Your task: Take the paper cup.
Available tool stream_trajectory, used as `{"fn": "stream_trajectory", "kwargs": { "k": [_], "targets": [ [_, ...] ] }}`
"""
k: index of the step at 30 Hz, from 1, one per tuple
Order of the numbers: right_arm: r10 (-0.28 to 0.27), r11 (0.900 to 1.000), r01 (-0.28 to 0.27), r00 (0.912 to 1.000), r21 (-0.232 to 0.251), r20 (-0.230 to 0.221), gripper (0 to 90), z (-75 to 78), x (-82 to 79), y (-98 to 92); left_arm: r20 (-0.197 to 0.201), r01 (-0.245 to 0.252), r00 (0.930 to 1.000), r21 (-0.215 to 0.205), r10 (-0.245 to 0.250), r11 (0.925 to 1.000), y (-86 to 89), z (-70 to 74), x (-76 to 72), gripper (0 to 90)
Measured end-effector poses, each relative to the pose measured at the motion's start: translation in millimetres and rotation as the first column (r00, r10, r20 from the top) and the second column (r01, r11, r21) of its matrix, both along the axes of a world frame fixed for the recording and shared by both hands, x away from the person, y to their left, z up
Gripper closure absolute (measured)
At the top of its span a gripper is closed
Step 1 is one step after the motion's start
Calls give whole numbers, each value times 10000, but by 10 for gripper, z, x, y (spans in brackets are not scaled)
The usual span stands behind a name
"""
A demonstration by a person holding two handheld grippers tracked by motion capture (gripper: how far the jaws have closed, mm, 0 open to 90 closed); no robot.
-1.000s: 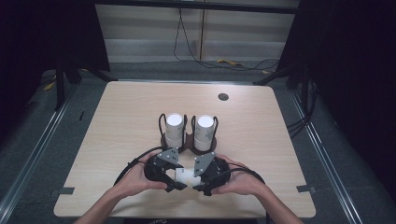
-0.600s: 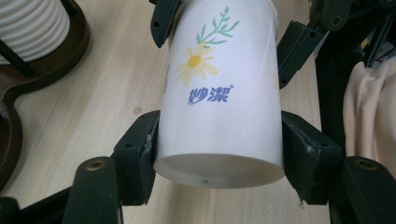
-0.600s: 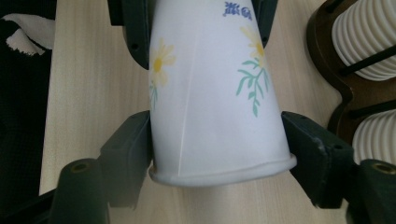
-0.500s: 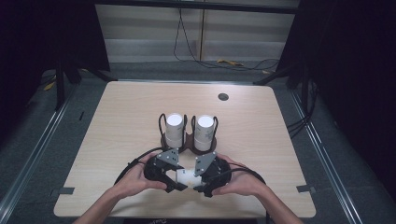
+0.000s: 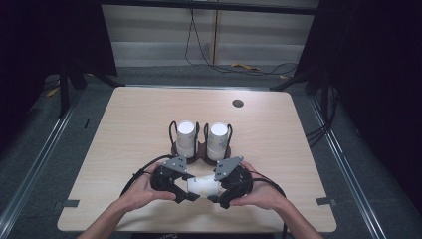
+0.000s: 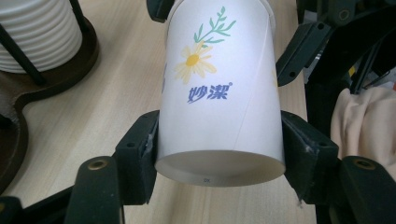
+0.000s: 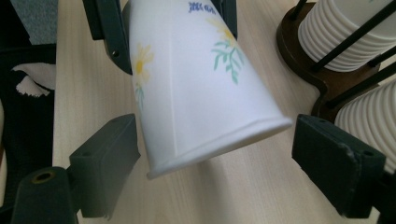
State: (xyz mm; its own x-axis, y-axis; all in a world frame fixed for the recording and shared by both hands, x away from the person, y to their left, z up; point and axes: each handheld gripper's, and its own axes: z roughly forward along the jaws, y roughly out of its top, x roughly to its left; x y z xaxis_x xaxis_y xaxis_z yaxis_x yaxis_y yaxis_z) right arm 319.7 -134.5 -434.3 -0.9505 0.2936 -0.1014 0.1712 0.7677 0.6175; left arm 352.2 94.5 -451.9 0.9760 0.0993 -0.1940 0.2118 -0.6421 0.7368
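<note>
I hold a paper cup (image 5: 203, 185) lying on its side, low over the near edge of the surface (image 5: 124, 129), between my two hands. My left claw (image 6: 219, 154) is clamped on the cup's base end, both pads pressed against its wall just above the bottom rim. My right claw (image 7: 215, 154) has just been opening: its jaws now stand wide on either side of the cup's mouth end, with the rim between them but clear of both pads. So I judge this as the hand-over step, the cup passing from right to left. Just beyond my hands stands the dark holder (image 5: 199, 149) with two stacks of cups (image 5: 186, 137). Next I should draw the right claw back off the rim without knocking it, while the left keeps a firm but gentle squeeze so the thin wall doesn't buckle.
</note>
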Motion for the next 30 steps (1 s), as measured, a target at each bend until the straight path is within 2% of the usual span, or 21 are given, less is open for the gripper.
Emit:
{"fn": "stream_trajectory", "kwargs": {
  "k": [5, 6, 8, 9, 10, 11, 12, 14, 16, 17, 19, 20, 21, 22, 23, 24, 25, 27, 28, 29, 30],
  "targets": [
    [-456, 9976, 452, 9989, 517, 53, 141, -15, -4, -77, -95, -172, 9998, -274, 170, 9995, 15, -1, 7, 359],
    [-627, 9946, 604, 9977, 847, 258, 143, -14, -21, -110, -249, -315, 9992, -424, 305, 9986, 24, -6, 9, 359],
    [-748, 9905, 699, 9965, 1183, 371, 146, -12, -35, -142, -303, -418, 9987, -583, 401, 9974, 32, -5, 12, 360],
    [-748, 9905, 699, 9965, 1183, 371, 146, -12, -35, -142, -303, -418, 9987, -583, 401, 9974, 32, -5, 12, 359],
    [-897, 9851, 829, 9952, 1510, 388, 146, -10, -41, -181, -262, -438, 9988, -656, 422, 9969, 35, -1, 13, 359],
    [-897, 9851, 829, 9952, 1510, 388, 146, -10, -41, -181, -262, -438, 9988, -656, 422, 9969, 35, -1, 13, 359],
    [-1018, 9798, 952, 9944, 1759, 283, 141, -10, -39, -210, -248, -456, 9987, -755, 438, 9961, 37, 2, 10, 359],
    [-1054, 9774, 991, 9941, 1865, 243, 140, -11, -39, -221, -329, -505, 9983, -915, 477, 9945, 39, 2, 9, 359],
    [-1249, 9685, 1189, 9921, 2187, 140, 138, -16, -51, -255, -380, -579, 9978, -1085, 540, 9924, 37, 6, 4, 359],
    [-1455, 9590, 1370, 9892, 2479, 164, 138, -25, -77, -289, -379, -601, 9977, -1190, 560, 9911, 34, 8, -2, 359],
    [-1506, 9559, 1414, 9885, 2573, 163, 138, -28, -86, -303, -390, -648, 9974, -1325, 602, 9891, 29, 7, -6, 359],
    [-1644, 9463, 1560, 9864, 2831, 60, 139, -36, -108, -348, -334, -661, 9975, -1354, 621, 9886, 22, 5, -13, 359],
    [-1644, 9463, 1560, 9864, 2831, 60, 139, -36, -108, -348, -334, -661, 9975, -1354, 621, 9886, 22, 5, -13, 359],
    [-1718, 9352, 1654, 9851, 3133, -71, 140, -44, -117, -384, -349, -678, 9974, -1444, 634, 9872, 17, 1, -19, 359],
    [-1718, 9352, 1654, 9851, 3133, -71, 140, -44, -117, -384, -349, -678, 9974, -1444, 634, 9872, 17, 1, -19, 358],
    [-1835, 9224, 1763, 9829, 3436, -117, 143, -49, -123, -406, -281, -633, 9978, -1535, 597, 9861, 8, -7, -22, 359],
    [-1873, 9163, 1802, 9822, 3576, -150, 145, -53, -119, -415, -268, -659, 9977, -1562, 625, 9855, 3, -11, -25, 359],
    [-1873, 9122, 1828, 9820, 3667, -235, 148, -55, -118, -421, -250, -694, 9975, -1624, 662, 9843, -5, -17, -31, 359],
    [-1935, 9038, 1904, 9806, 3832, -308, 159, -58, -121, -438, -242, -695, 9975, -1678, 663, 9834, -20, -30, -42, 359],
    [-1935, 9038, 1904, 9806, 3832, -308, 159, -58, -121, -438, -242, -695, 9975, -1678, 663, 9834, -20, -30, -42, 359],
    [-1959, 8987, 1916, 9802, 3945, -298, 164, -61, -128, -454, -262, -701, 9974, -1733, 665, 9824, -26, -41, -46, 359]
  ]
}}
